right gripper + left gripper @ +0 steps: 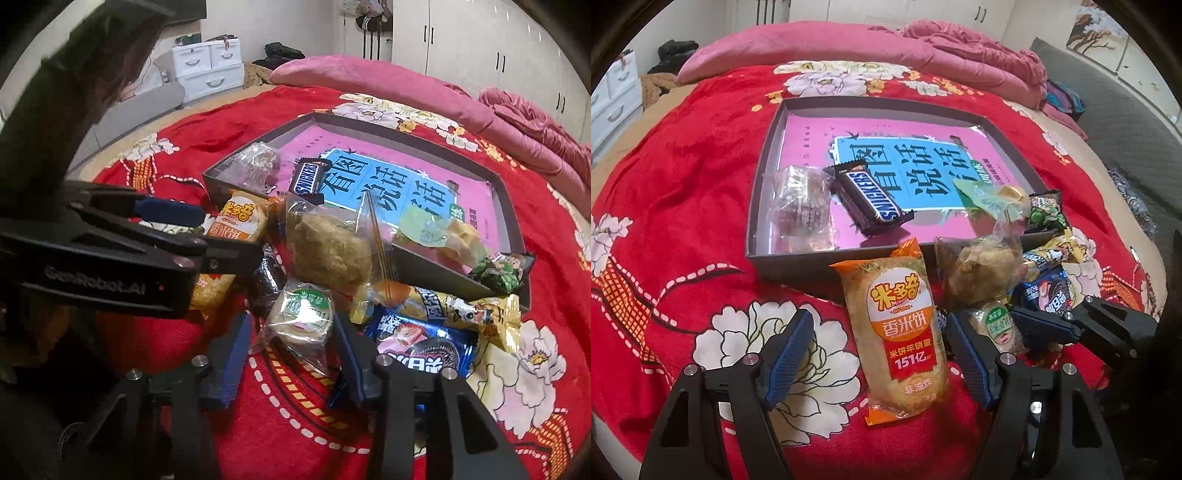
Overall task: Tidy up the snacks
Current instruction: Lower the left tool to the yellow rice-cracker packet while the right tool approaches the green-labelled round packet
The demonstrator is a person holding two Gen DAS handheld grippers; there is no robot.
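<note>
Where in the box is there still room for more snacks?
The far half of the box is bare, beyond the Snickers bar and the clear-wrapped cake. Its near right corner is crowded, with the green packet and outside pile.

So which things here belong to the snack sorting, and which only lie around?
Job: tray, Snickers, rice cracker pack, round cake, Oreo pack, left gripper, right gripper.
Lying about: pink quilt, white drawers.
</note>
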